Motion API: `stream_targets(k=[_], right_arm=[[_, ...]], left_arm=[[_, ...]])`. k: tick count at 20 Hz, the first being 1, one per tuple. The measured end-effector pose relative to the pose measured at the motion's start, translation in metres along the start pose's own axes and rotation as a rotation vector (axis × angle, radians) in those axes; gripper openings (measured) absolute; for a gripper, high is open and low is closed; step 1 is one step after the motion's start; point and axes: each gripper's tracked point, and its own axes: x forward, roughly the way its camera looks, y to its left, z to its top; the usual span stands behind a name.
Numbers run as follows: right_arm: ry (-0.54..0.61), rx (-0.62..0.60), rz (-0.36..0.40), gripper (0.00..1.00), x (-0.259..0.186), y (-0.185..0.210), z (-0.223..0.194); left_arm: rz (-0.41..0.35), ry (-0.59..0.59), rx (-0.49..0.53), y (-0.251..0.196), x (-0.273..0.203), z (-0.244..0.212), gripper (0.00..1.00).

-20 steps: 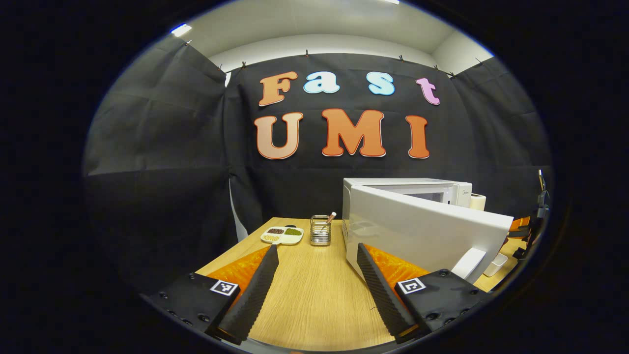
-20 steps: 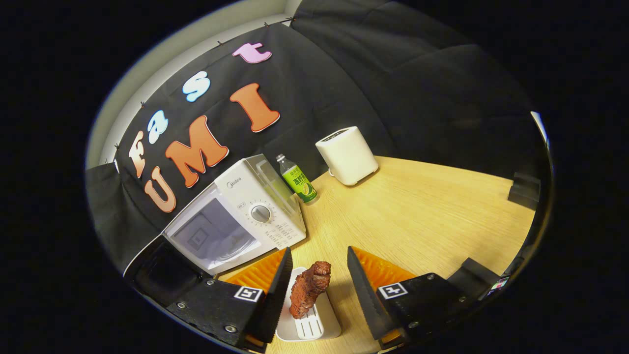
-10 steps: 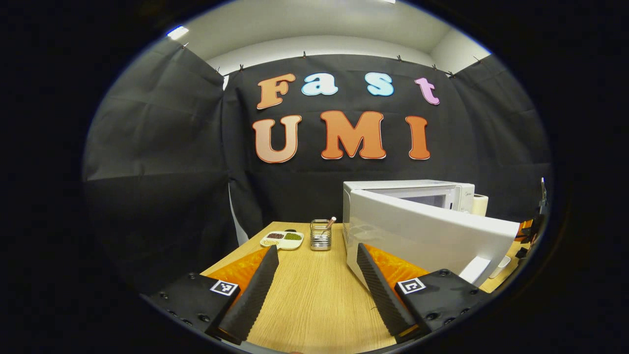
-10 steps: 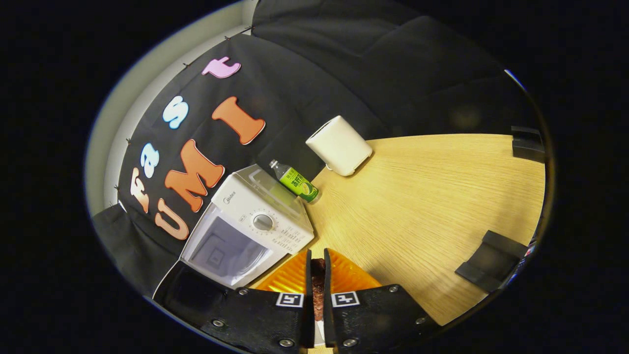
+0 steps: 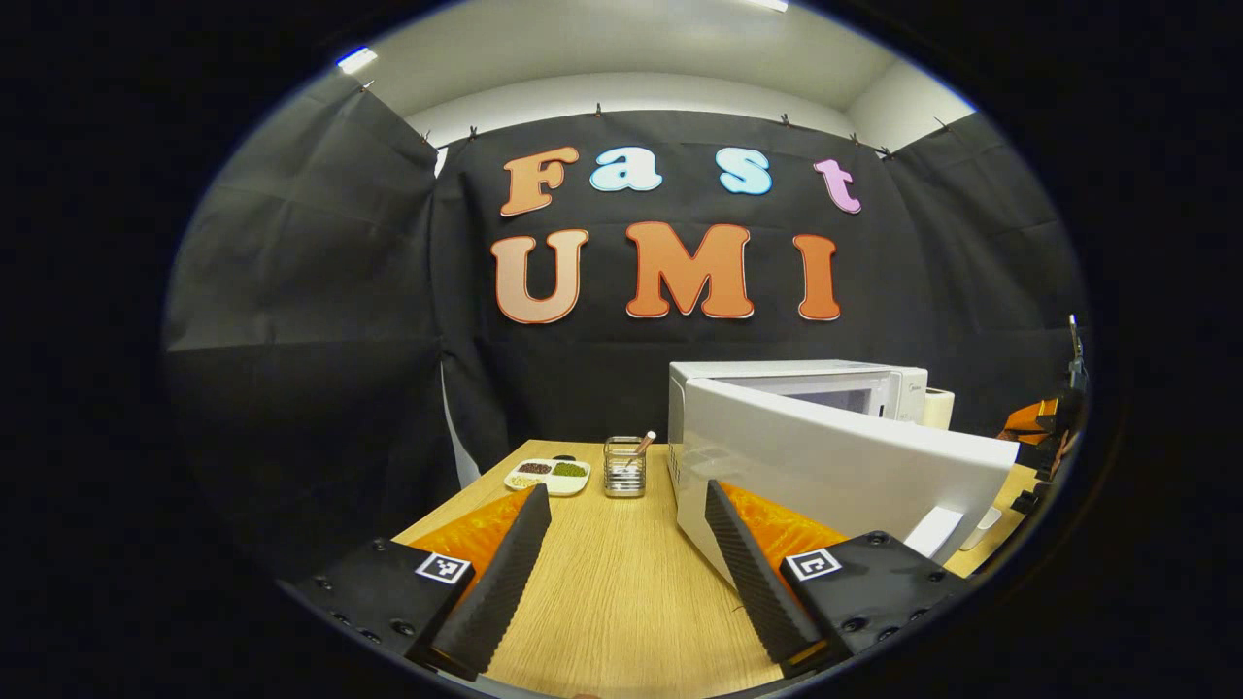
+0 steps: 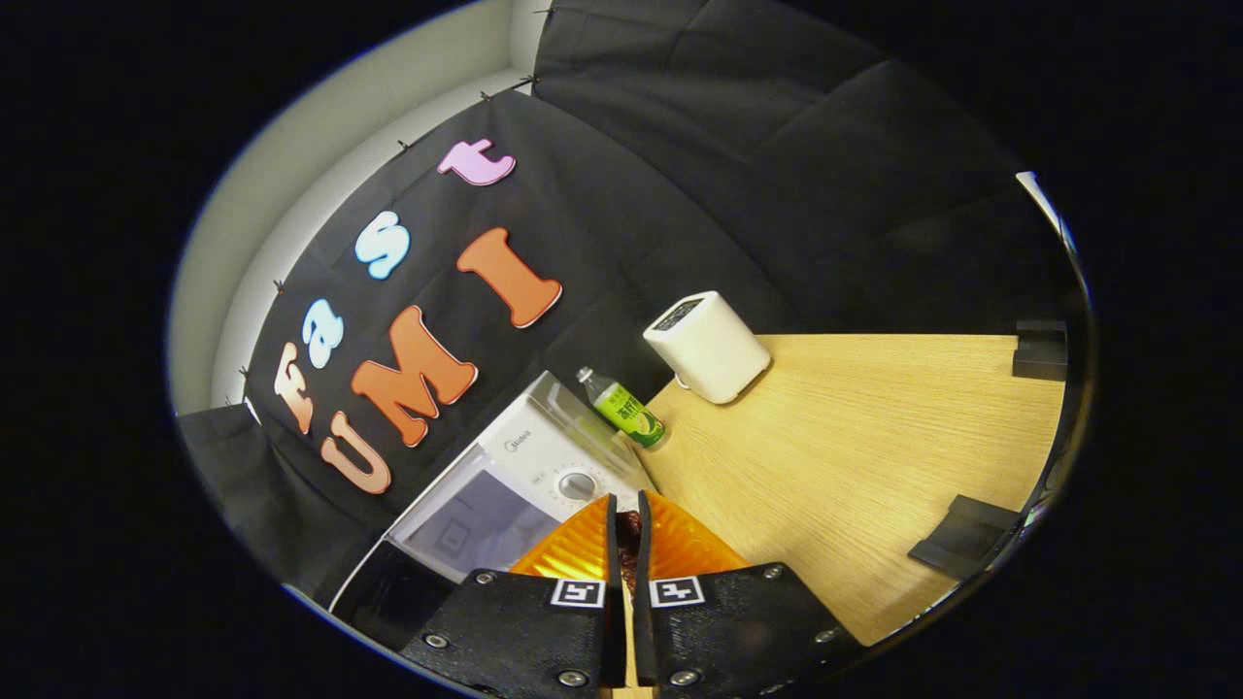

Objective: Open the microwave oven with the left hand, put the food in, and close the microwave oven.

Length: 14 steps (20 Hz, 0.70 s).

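Microwave oven [image 5: 796, 388]: white, standing on the wooden table [image 5: 621, 582] against the black cloth wall; in the right gripper view its dial panel [image 6: 579, 484] faces the camera.
Microwave door [image 5: 845, 466]: swung wide open toward the near edge of the table, with its white handle [image 5: 932, 531] at the free end.
Left gripper [image 5: 626, 558]: fingers spread wide apart with nothing between them, hanging over the table just left of the open door; its right finger [image 5: 753, 573] lies in front of the door's lower edge.
Right gripper [image 6: 621, 573]: fingers pressed nearly together, pinching a dark reddish-brown piece of food [image 6: 627, 529], seen as a sliver in the narrow gap.
Food position: in front of the microwave oven's dial panel, raised off the table in the right gripper, outside the oven cavity [image 6: 476, 524].
Left of the microwave oven: a clear pen holder [image 5: 623, 467] just beside it, then a divided white dish of beans [image 5: 546, 475].
Right of the microwave oven: a green-labelled bottle [image 6: 624, 409] just beside it, then a white appliance [image 6: 707, 346] farther along the wall.
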Motion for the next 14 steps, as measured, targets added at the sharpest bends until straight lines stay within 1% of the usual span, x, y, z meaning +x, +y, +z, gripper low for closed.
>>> stream_targets(k=[1,2,5,9,10,11,12,14], right_arm=[[-0.005,-0.001,0.013,0.02,0.002,0.011,-0.001],[-0.008,0.001,0.029,0.02,0.003,0.021,-0.003],[0.001,0.021,0.080,0.02,0.013,0.058,-0.012],[0.053,0.033,0.131,0.02,0.034,0.103,-0.045],[0.069,0.036,0.141,0.02,0.040,0.114,-0.055],[0.084,0.040,0.153,0.02,0.045,0.125,-0.065],[0.092,0.045,0.162,0.02,0.050,0.134,-0.074],[0.089,0.063,0.165,0.02,0.065,0.150,-0.086]], left_arm=[[-0.001,-0.003,-0.003,0.001,0.001,0.002,0.97],[-0.005,0.000,-0.004,0.001,0.001,0.001,1.00],[-0.013,0.008,-0.013,0.005,0.005,-0.001,1.00],[-0.022,0.007,-0.016,0.007,0.009,-0.005,1.00],[-0.030,0.003,-0.018,0.007,0.010,-0.005,0.97],[-0.037,-0.004,-0.025,0.007,0.011,-0.004,0.97],[-0.042,-0.011,-0.036,0.008,0.013,-0.004,1.00],[-0.057,-0.019,-0.049,0.007,0.016,-0.005,1.00]])
